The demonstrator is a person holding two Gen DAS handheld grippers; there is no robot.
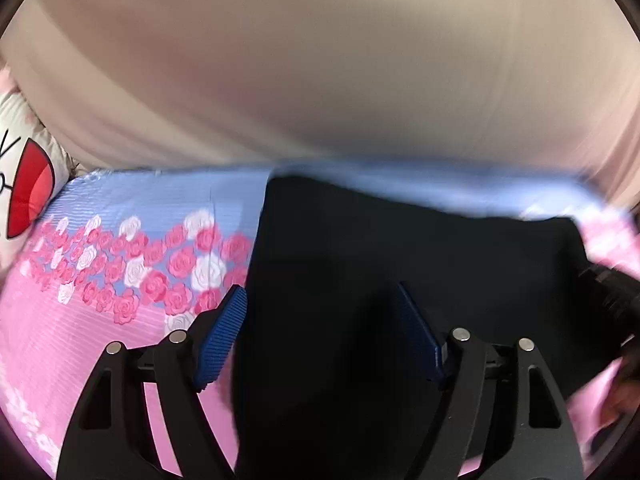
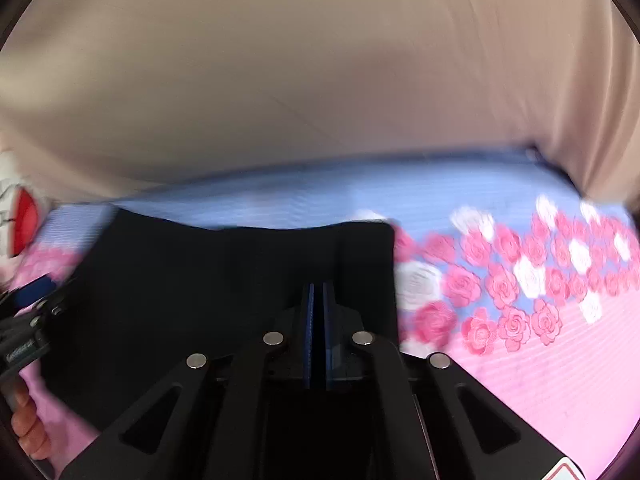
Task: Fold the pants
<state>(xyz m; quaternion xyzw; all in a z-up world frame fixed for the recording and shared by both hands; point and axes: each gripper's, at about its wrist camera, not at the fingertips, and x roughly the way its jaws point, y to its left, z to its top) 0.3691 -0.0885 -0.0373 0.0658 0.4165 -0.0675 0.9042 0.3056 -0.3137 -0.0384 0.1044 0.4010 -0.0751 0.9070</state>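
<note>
The black pants (image 1: 400, 248) lie flat on the bed, also in the right wrist view (image 2: 224, 272). My left gripper (image 1: 320, 300) is open, its blue pads (image 1: 222, 336) spread over the pants' left edge, nothing between them. My right gripper (image 2: 319, 292) has its blue pads pressed together low over the pants near their right edge; whether cloth is pinched between them I cannot tell. The right gripper shows at the right edge of the left wrist view (image 1: 616, 292), the left gripper at the left edge of the right wrist view (image 2: 28, 320).
The bed sheet (image 2: 520, 360) is pink and light blue with a band of pink and white roses (image 1: 140, 264). A white pillow with a red print (image 1: 28, 196) lies at the far left. A beige wall (image 1: 320, 60) rises behind the bed.
</note>
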